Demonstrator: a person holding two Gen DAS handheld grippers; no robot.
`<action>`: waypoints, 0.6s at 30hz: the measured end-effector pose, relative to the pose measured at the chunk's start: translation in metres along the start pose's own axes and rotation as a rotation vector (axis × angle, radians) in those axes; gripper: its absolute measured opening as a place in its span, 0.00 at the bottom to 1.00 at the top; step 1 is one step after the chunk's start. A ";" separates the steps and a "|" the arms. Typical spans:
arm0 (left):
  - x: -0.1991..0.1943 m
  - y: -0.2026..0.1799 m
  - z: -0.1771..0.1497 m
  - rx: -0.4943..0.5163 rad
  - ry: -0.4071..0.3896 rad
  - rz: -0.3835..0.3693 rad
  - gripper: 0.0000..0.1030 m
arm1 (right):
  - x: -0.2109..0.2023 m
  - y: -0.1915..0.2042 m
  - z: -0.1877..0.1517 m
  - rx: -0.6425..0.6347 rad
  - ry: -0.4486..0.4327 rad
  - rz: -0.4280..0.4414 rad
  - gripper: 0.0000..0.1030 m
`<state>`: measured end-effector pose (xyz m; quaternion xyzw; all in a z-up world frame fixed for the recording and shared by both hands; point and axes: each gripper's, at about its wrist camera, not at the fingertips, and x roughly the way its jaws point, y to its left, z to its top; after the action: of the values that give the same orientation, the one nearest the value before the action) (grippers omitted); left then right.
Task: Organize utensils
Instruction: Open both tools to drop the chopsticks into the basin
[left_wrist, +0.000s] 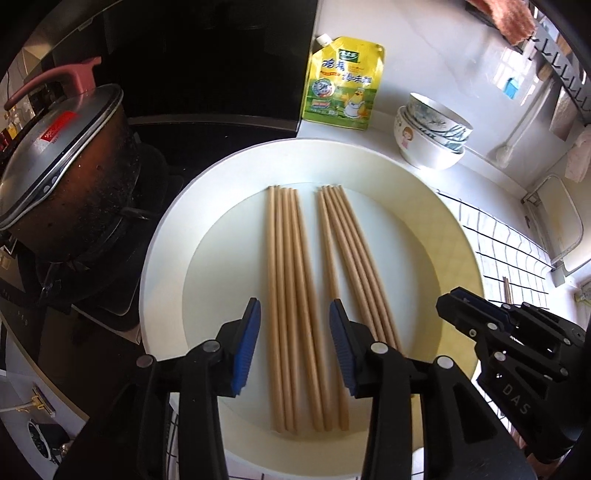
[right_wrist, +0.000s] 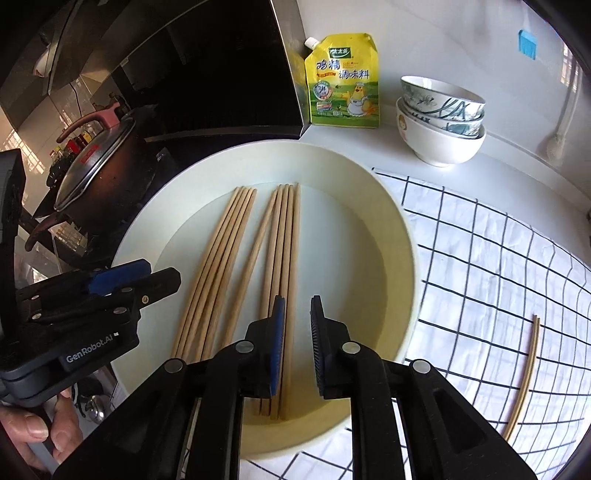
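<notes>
Chopsticks (left_wrist: 295, 295) lie in two bundles in the plate (left_wrist: 424, 192); one pair (right_wrist: 524, 376) rests on the cloth (right_wrist: 480, 258). Left tongs (left_wrist: 295, 354) and right tongs (right_wrist: 297, 350), both parted, empty. Recommend straddling one bundle squarely, closing mid-length

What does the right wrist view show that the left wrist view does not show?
Only the right wrist view shows a hand holding the left gripper, and the whole pair of chopsticks lying on the checked cloth. Only the left wrist view shows a pink rag hanging top right. Both show the plate with two chopstick bundles, the yellow pouch, stacked bowls and pot.
</notes>
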<state>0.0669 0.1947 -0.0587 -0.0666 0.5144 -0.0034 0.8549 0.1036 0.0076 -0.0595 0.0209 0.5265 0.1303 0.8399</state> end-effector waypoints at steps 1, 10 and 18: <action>-0.002 -0.003 -0.001 0.003 -0.004 -0.002 0.37 | -0.004 -0.002 -0.001 0.002 -0.006 -0.002 0.13; -0.023 -0.032 -0.010 0.034 -0.037 -0.021 0.41 | -0.040 -0.021 -0.016 0.034 -0.054 -0.021 0.15; -0.033 -0.064 -0.018 0.070 -0.051 -0.036 0.44 | -0.065 -0.046 -0.036 0.069 -0.081 -0.046 0.19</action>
<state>0.0398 0.1315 -0.0299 -0.0459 0.4907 -0.0351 0.8694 0.0542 -0.0562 -0.0259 0.0429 0.4966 0.0917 0.8620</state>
